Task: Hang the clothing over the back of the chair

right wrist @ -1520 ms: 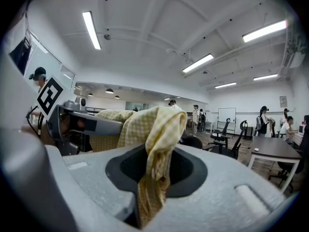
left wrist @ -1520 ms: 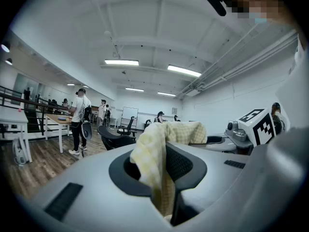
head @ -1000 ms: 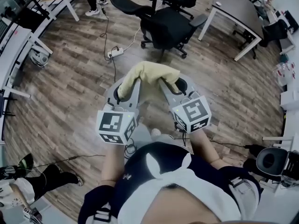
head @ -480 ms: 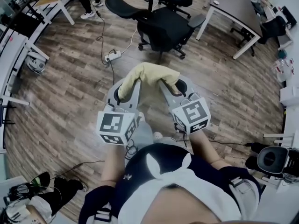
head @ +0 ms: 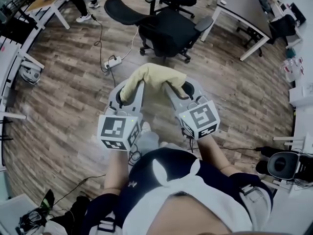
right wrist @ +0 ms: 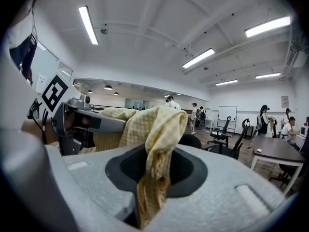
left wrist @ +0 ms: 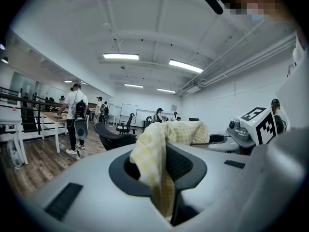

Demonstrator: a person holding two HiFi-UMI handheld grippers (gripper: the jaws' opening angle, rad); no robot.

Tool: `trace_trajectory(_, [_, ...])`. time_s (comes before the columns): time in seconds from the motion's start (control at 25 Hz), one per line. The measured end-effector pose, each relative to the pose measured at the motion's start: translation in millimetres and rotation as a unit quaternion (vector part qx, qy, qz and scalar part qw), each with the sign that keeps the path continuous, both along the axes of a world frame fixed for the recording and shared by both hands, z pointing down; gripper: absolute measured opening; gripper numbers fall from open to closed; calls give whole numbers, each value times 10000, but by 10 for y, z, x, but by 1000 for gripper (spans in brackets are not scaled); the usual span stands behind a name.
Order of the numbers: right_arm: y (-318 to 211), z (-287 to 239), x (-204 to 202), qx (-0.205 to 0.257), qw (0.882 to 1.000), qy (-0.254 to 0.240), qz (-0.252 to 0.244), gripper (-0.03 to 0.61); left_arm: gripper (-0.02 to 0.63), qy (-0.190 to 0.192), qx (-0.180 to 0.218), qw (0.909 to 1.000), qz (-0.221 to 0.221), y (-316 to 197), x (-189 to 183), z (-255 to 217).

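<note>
- Nearly closed, the left gripper (head: 128, 93) jaws pinch the left end of the yellow checked clothing (head: 155, 76).
- Right gripper (head: 177, 91) jaws likewise clamp its right end; the black chair (head: 168, 26) stands beyond.

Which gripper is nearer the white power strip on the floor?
Left. The left gripper sits just short of the power strip; the right gripper is farther off to its right.

Seen from above, a person holds the left gripper (head: 127, 92) and right gripper (head: 182, 90) side by side. A pale yellow garment (head: 154, 76) bridges them, with one end clamped in each pair of jaws. Ahead of the tips, clear of the garment, a black office chair (head: 168, 28) stands on a wooden floor (head: 63, 111). A white power strip (head: 112, 62) lies ahead-left of the left gripper, and a dark desk (head: 242, 6) ahead-right of the right gripper.
</note>
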State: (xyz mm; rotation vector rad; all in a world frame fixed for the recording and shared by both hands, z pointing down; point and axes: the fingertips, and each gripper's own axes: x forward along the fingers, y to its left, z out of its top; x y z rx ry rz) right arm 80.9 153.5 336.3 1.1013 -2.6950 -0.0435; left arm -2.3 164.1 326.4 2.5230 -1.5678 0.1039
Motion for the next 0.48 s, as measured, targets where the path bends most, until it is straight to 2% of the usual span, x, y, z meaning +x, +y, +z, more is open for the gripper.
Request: trace_trajectory(0.48, [-548, 50, -435, -69, 9999, 111, 78, 91, 74, 69, -26, 10000, 25, -538, -422, 48])
